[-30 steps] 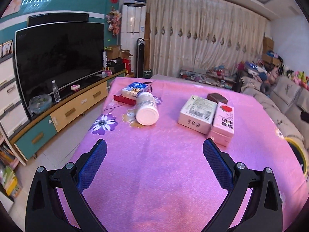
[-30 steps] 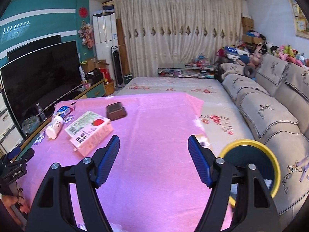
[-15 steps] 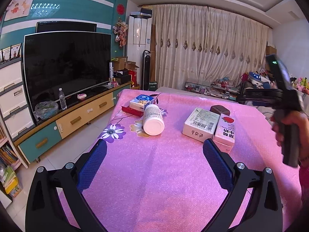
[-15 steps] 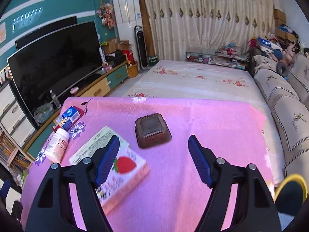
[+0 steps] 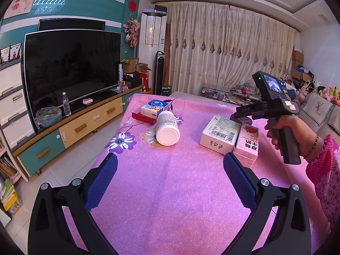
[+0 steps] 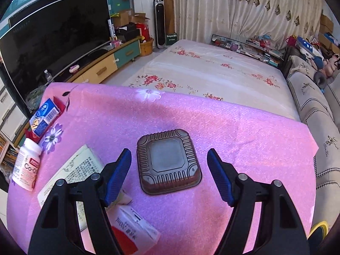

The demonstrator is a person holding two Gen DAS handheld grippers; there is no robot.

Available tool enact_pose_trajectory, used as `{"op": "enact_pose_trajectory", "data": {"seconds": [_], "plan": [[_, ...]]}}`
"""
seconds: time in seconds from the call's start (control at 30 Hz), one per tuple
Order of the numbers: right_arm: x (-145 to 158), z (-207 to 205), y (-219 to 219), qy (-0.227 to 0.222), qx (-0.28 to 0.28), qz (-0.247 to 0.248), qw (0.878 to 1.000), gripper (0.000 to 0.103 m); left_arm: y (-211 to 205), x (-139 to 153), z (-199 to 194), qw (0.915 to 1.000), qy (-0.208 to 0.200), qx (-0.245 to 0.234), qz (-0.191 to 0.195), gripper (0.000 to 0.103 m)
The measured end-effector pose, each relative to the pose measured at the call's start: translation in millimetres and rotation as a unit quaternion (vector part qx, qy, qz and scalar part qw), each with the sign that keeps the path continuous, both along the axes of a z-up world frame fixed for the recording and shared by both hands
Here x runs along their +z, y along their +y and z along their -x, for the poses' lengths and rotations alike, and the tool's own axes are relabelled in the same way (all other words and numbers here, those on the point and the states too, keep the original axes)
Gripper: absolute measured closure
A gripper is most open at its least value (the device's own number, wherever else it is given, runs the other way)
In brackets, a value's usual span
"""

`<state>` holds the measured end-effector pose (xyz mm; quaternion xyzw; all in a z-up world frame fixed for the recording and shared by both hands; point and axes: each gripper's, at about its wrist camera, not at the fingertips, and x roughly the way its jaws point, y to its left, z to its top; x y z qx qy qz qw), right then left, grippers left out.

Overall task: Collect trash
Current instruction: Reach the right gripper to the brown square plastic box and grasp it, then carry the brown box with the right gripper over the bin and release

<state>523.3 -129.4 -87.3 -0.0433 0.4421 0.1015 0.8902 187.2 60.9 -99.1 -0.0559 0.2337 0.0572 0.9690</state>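
Spreading right across both views is the pink foam sheet [image 5: 170, 191] that covers the table, and every piece of trash lies on it. Off to the left side stands the big curved black television [image 5: 70, 68] on its teal and yellow cabinet [image 5: 80, 125].

On to the trash, largest first: the white rectangular carton with a barcode [image 5: 220, 133] lies flat, touching the pink strawberry milk carton [image 5: 247, 146] on its right. Left of them the white plastic bottle with a white cap [image 5: 166, 127] lies on its side, cap toward the camera. Behind it, touching, sits the small blue and white box [image 5: 154, 108] on top of a flat red packet [image 5: 142, 116].

Now the right wrist view, and here is the brown ribbed square plastic tray [image 6: 167, 161], lying flat beyond the carton pair. The right gripper [image 6: 169, 161] hangs over it, tilted steeply down, jaws spread wide with the tray framed between the blue pads [image 6: 119, 176] and a clear gap on each side; nothing is gripped. From the left wrist view, a hand [image 5: 291, 131] in a pink patterned sleeve [image 5: 325, 176] grasps that gripper's handle above the cartons.

The left gripper [image 5: 169, 180] hovers nearer, over bare pink foam, jaws wide apart and empty.
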Motion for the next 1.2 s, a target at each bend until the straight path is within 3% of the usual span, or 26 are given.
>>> {"op": "enact_pose_trajectory", "data": {"seconds": [0.13, 0.27, 0.5, 0.83, 1.03, 1.2], "plan": [[-15.6, -10.3, 5.8, 0.017, -0.009, 0.013, 1.0, 0.033, 0.9, -1.0, -1.2, 1.0, 0.001, -0.002, 0.009, 0.005], [-26.1, -17.6, 4.7, 0.027, -0.029, -0.005, 0.999, 0.041, -1.0, -3.0, -7.6, 0.9997, 0.01, -0.008, 0.021, 0.005], [-9.2, -4.9, -14.6, 0.011, -0.057, -0.021, 0.998, 0.042, -3.8, -3.3, -6.6, 0.9997, 0.004, -0.016, 0.019, 0.005], [38.6, 100.3, -99.3, -0.06, -0.11, -0.055, 0.991, 0.041, -6.8, -0.8, -1.6, 0.9996, -0.008, -0.022, 0.017, 0.005], [30.3, 174.3, -179.2, -0.079, -0.19, -0.043, 0.978, 0.041, -3.4, -0.3, 0.8, 0.9994, -0.013, -0.019, 0.027, 0.005], [8.0, 221.1, -243.7, -0.066, -0.255, -0.034, 0.964, 0.041, -3.6, -0.4, 0.5, 0.9994, -0.013, -0.017, 0.027, 0.005]]}}
